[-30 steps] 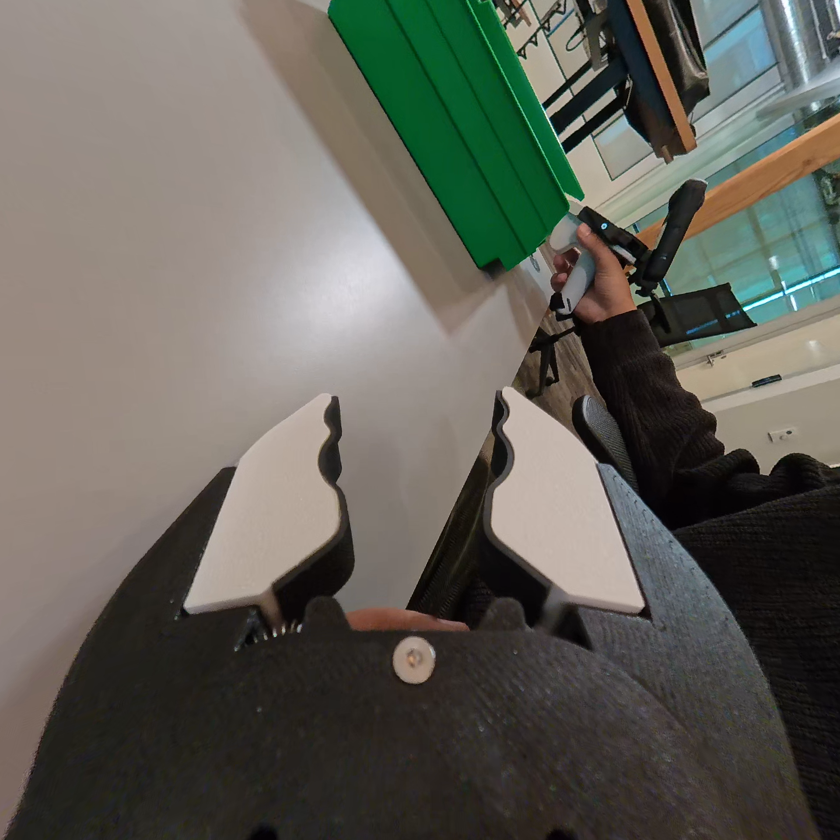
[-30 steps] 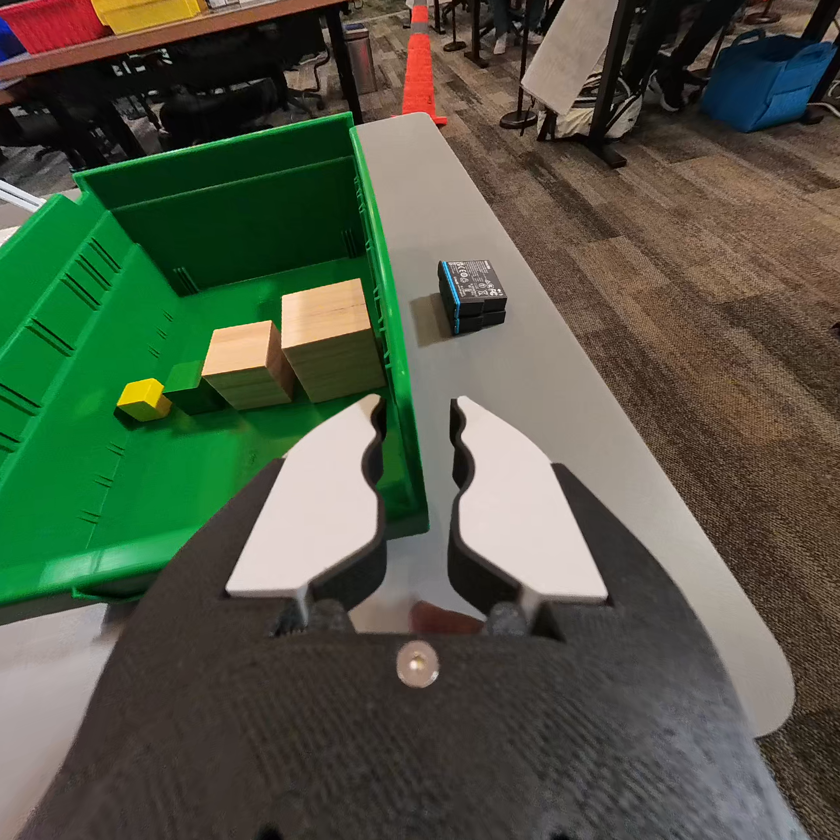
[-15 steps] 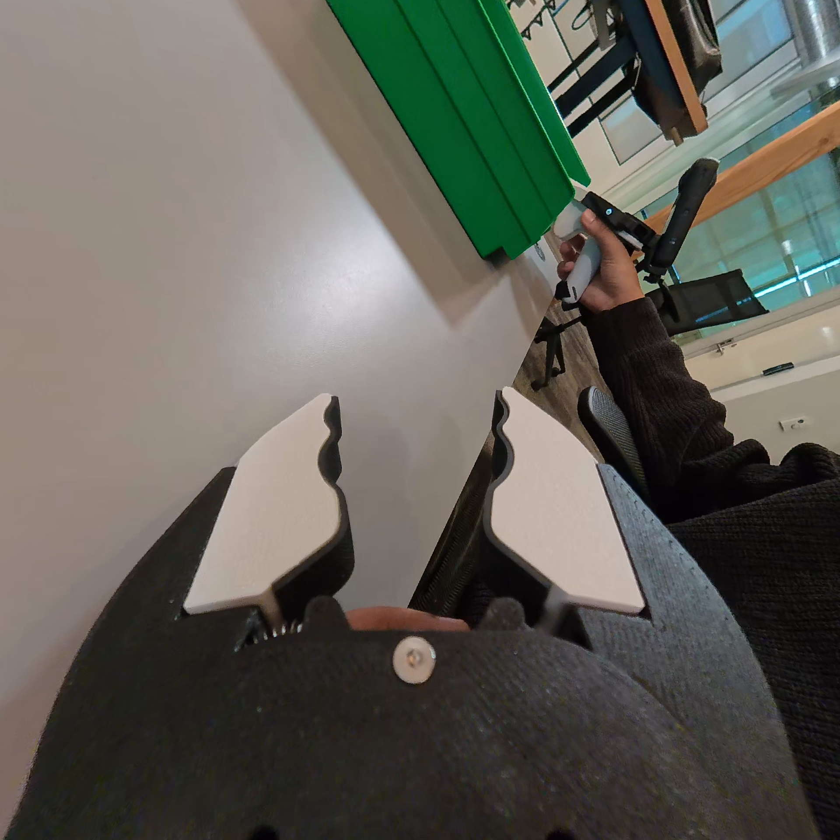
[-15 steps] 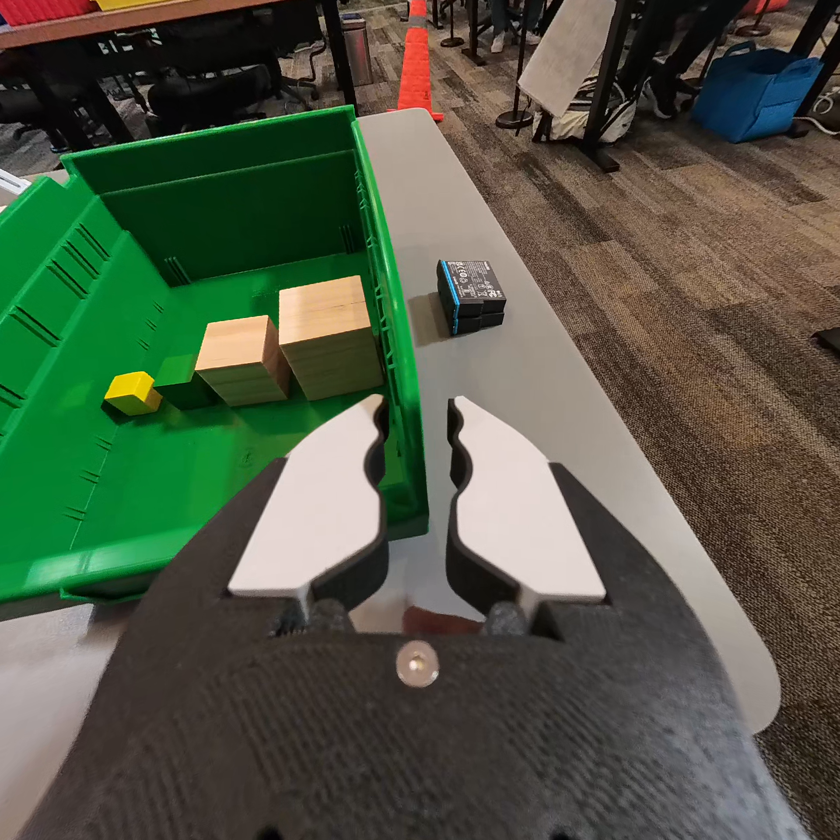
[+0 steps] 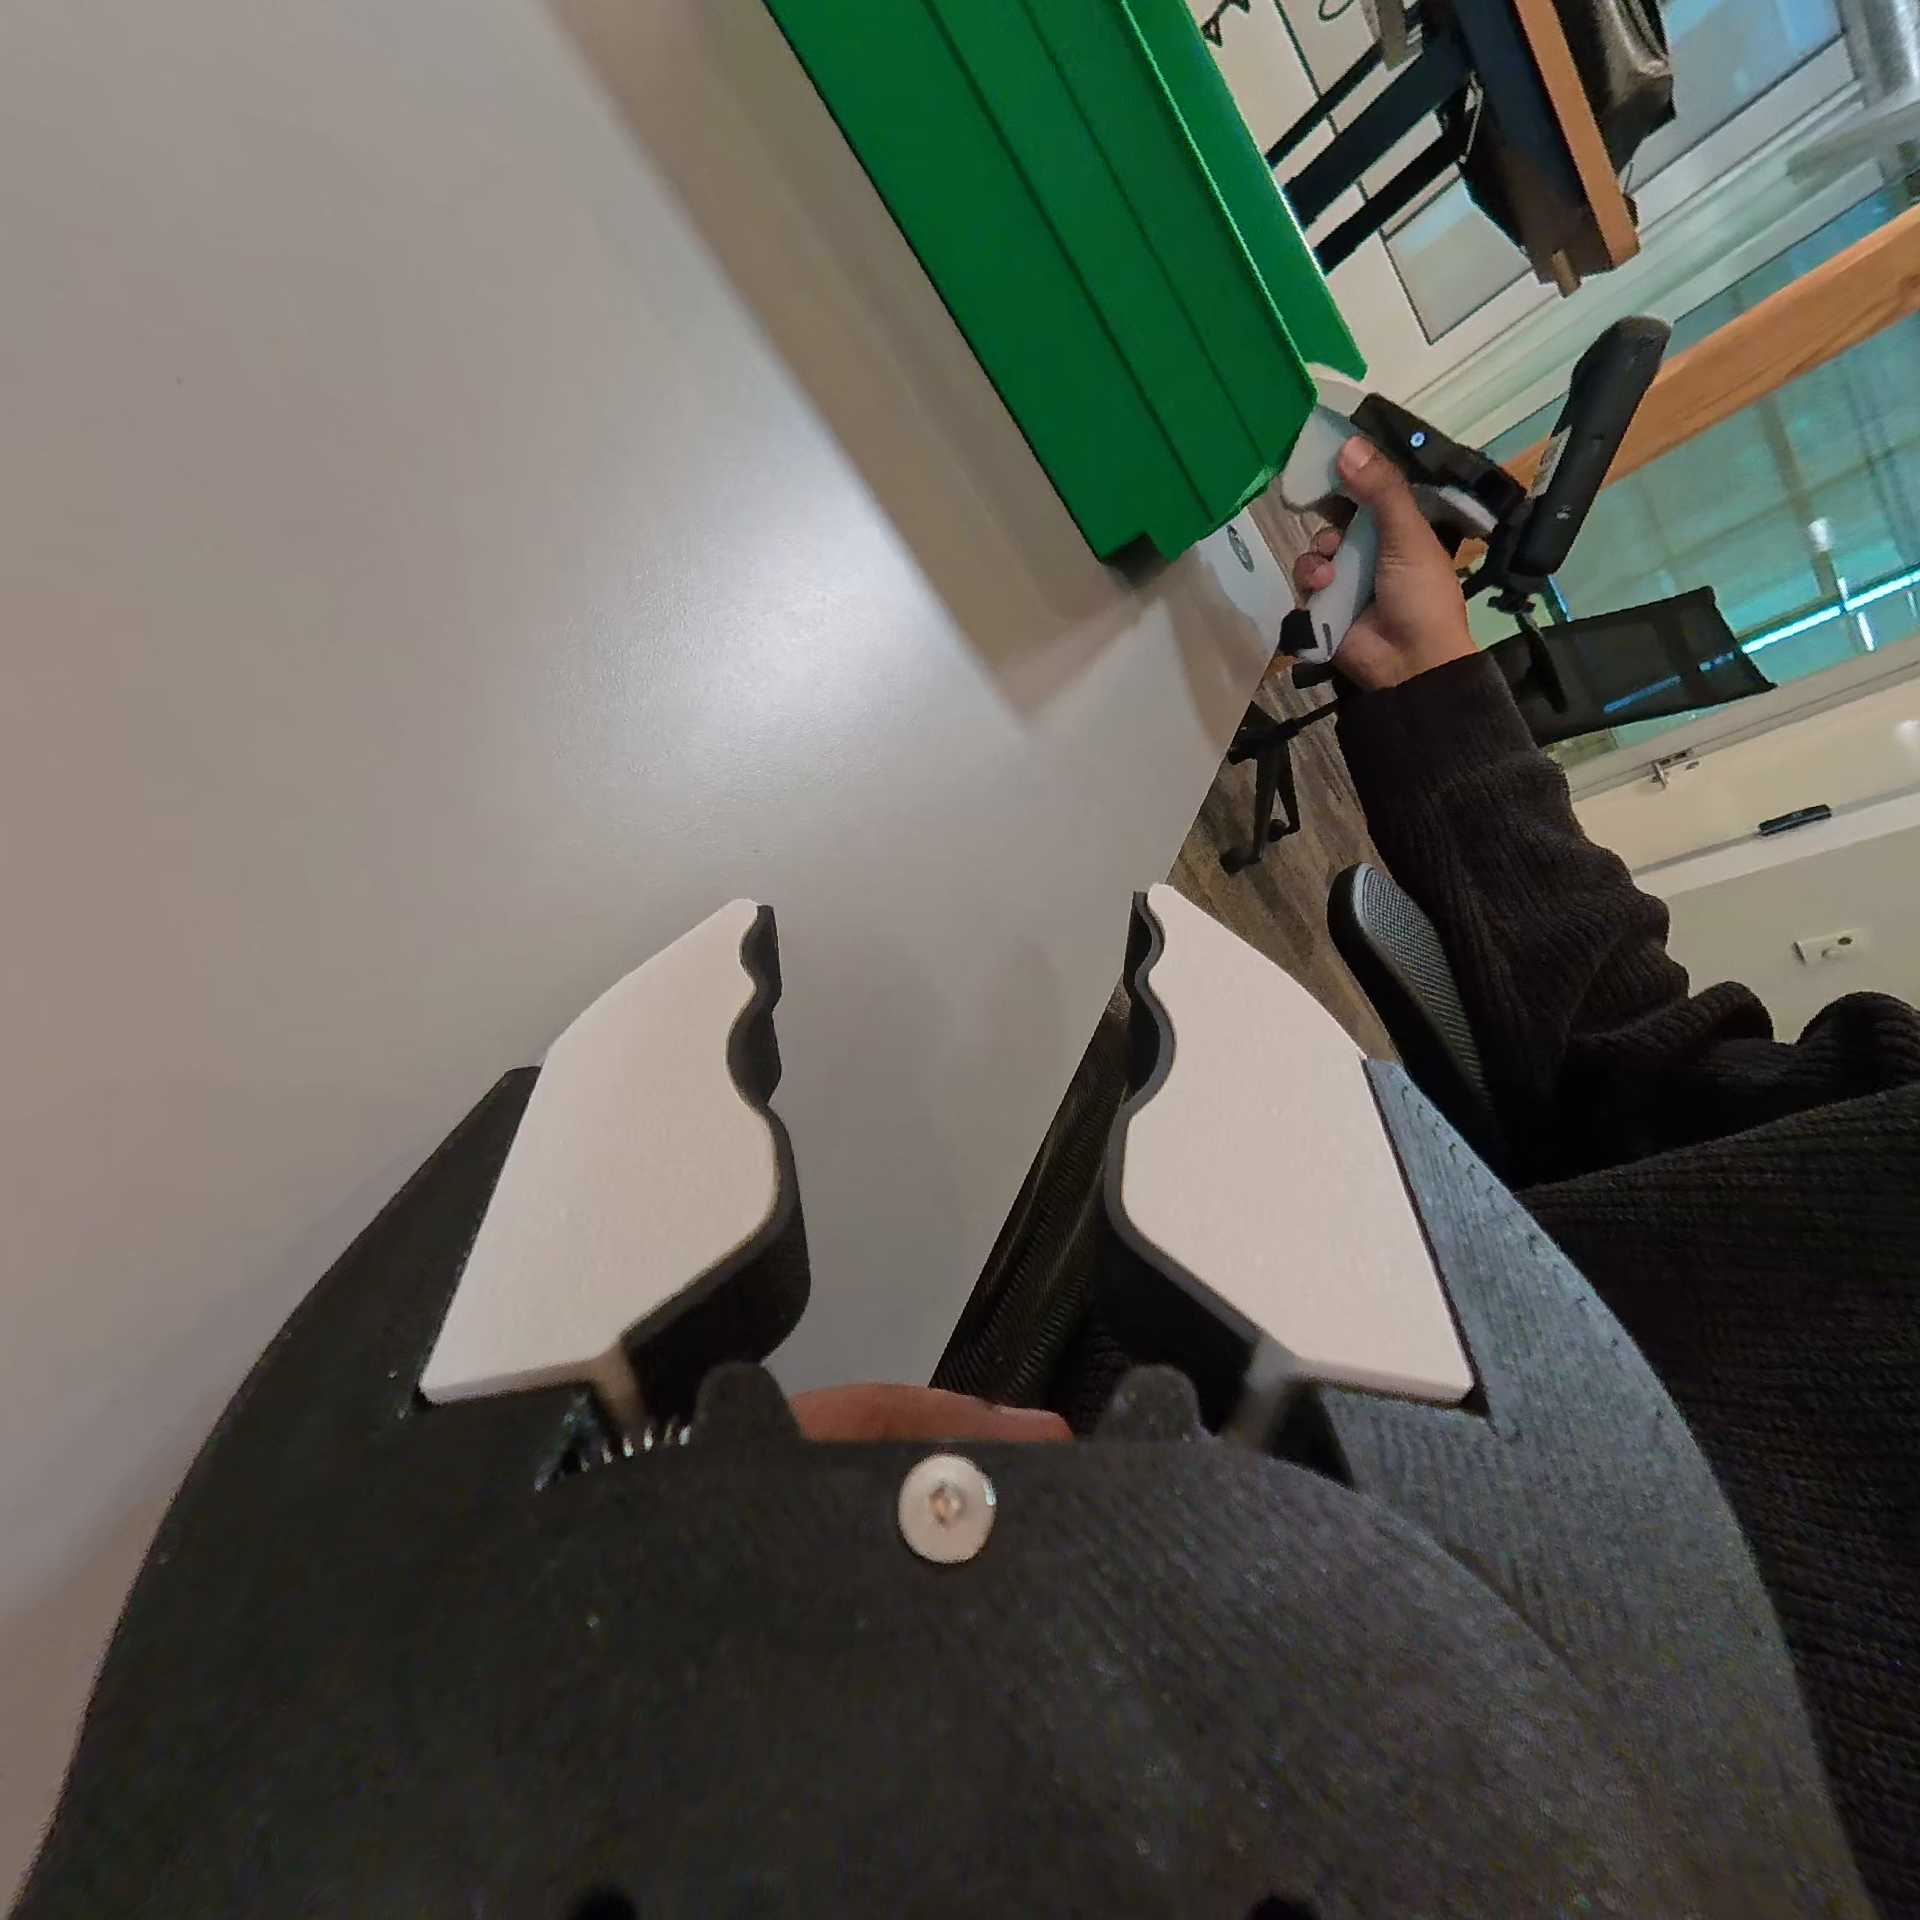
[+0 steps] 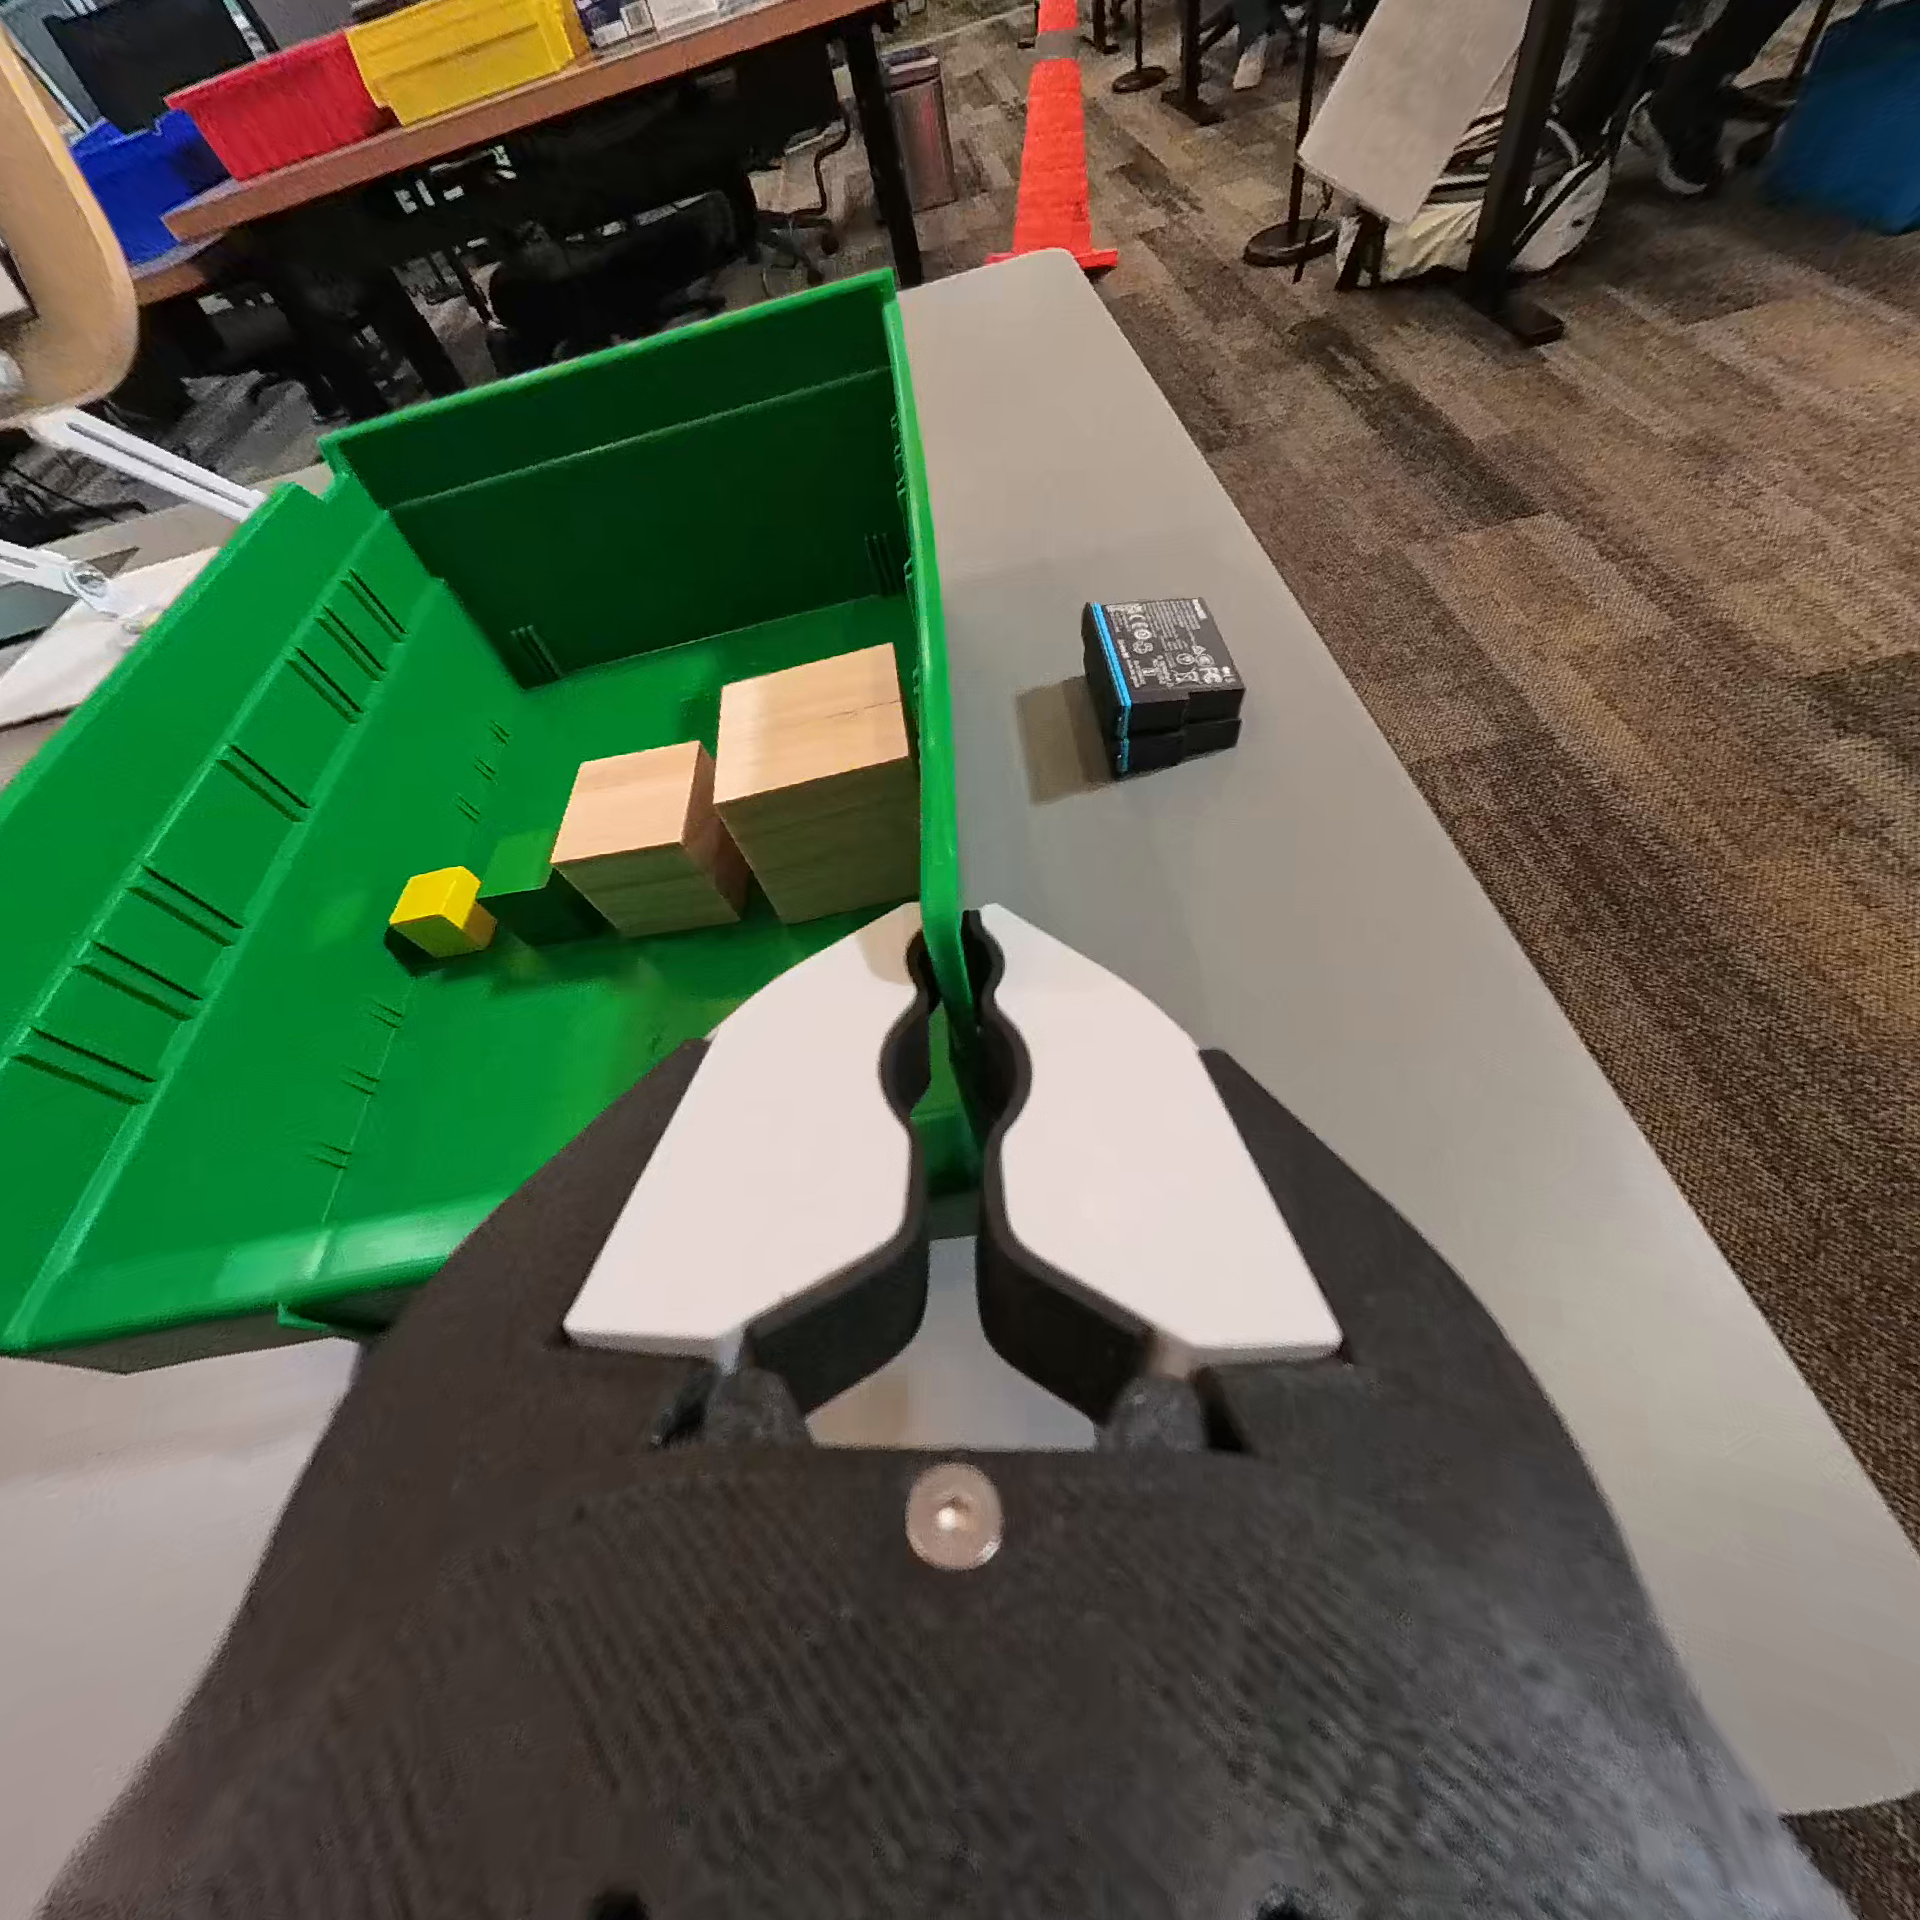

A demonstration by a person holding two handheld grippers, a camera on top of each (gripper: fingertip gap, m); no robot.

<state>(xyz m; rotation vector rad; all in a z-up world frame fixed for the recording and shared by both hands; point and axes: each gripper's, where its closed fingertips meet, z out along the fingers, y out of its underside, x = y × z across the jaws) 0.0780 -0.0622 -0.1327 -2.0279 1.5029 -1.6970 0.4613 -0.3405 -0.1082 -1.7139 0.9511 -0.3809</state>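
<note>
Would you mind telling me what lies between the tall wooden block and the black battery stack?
The green bin's right wall, then bare grey table, as the right wrist view shows.

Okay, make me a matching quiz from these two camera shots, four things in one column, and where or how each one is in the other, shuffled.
Things:
1. right gripper
2. left gripper
3. yellow block
4. black battery packs

States:
A. stacked on the grey table, outside the bin
B. open, empty, over bare tabletop
C. on the green bin floor
D. shut on the bin's side wall

Pairs: 1-D, 2-B, 3-C, 4-A
</note>
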